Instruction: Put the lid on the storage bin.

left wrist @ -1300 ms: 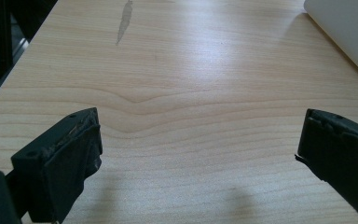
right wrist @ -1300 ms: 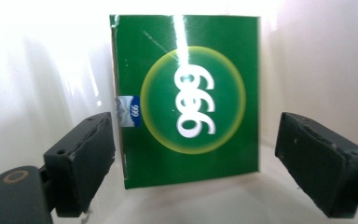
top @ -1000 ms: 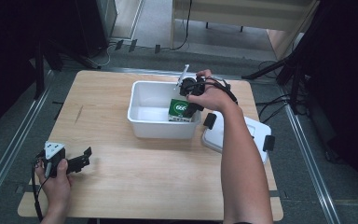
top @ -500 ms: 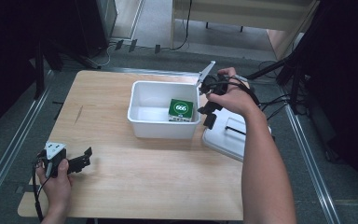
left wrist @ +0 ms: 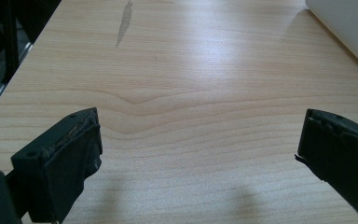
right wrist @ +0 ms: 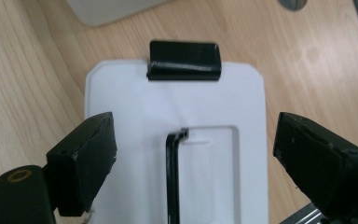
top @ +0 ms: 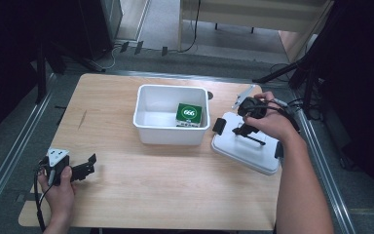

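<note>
A white bin [top: 146, 114] stands mid-table with a green box [top: 189, 114] lying inside it. To its right lies a white lid [top: 246, 156] with a black handle [top: 253, 140] and a black latch [top: 219, 126]. My right gripper [top: 242, 127] hovers over the lid, open. Its jaws have just been closing a little, and the handle [right wrist: 172, 177] lies below the gap without touching either pad. In the right gripper view, the right gripper [right wrist: 196, 140] looks down on the lid [right wrist: 121, 102] and its latch [right wrist: 184, 60]. My left gripper [top: 85, 165] rests open near the table's front left corner, and between the left gripper's [left wrist: 198, 126] jaws there is bare wood.
The wooden table [top: 107, 102] has a dark streak [top: 83, 119] on its left side. A corner of the bin [left wrist: 349, 28] shows at the upper right of the left gripper view. Metal rails [top: 9, 156] run along both sides of the table, and cables lie at the far right.
My right hand has moved right, from over the bin to above the lid. The green box stays in the bin. The left hand has not moved.
</note>
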A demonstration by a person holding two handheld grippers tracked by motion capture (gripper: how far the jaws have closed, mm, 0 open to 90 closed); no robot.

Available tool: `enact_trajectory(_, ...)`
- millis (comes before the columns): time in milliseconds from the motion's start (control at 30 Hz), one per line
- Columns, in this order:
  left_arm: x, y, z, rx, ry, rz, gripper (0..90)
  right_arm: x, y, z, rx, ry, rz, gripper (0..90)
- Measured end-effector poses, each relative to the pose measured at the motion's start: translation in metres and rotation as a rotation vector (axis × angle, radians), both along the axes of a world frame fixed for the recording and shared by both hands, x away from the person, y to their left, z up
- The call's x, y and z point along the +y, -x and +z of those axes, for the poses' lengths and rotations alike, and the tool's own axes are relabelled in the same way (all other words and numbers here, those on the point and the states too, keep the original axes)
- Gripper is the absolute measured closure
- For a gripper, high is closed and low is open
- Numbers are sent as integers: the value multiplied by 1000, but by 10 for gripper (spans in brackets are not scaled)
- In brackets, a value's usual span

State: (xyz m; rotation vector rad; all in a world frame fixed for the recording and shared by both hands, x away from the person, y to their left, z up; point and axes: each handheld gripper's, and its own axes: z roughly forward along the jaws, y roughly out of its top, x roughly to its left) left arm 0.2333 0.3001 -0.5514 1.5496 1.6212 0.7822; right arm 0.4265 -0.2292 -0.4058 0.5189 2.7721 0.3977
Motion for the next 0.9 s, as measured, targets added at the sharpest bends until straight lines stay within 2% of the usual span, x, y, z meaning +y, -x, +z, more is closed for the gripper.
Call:
enact_trajectory(100, 0, 0, 0, 0, -2, 1, 0, -8, 3, -5, 1, -4, -10, 159)
enact_trajectory(200, 0, 0, 0, -1, -2, 0, 0, -18, 8, -12, 25, -22, -34, 222)
enact_trajectory(267, 0, 0, 0, -1, 1, -1, 0, -26, 10, -18, 27, -21, -47, 285)
enact_trajectory(300, 0, 0, 0, -1, 1, -1, 0, -26, 10, -18, 27, -21, -47, 285)
enact_trajectory(367, -1, 0, 0, -4, -6, -1, 0, -33, 13, -25, 34, -26, -76, 378)
enact_trajectory(400, -1, 0, 0, -4, -6, -1, 0, -33, 13, -25, 34, -26, -76, 378)
enact_trajectory(433, -1, 0, 0, -3, -7, 0, 0, -38, 15, -30, 53, -15, -98, 435)
enact_trajectory(533, -1, 0, 0, -2, -7, 0, 0, -41, 17, -36, 51, 5, -104, 461)
enact_trajectory(633, -1, 0, 0, 1, -10, 0, 0, -48, 18, -43, 80, -13, -122, 519)
enact_trajectory(700, -1, 0, 0, 1, -10, 1, 0, -49, 18, -44, 82, -17, -125, 547)
enact_trajectory(900, -1, 0, 0, 1, -10, 2, 0, -47, 14, -50, 65, 48, -89, 738)
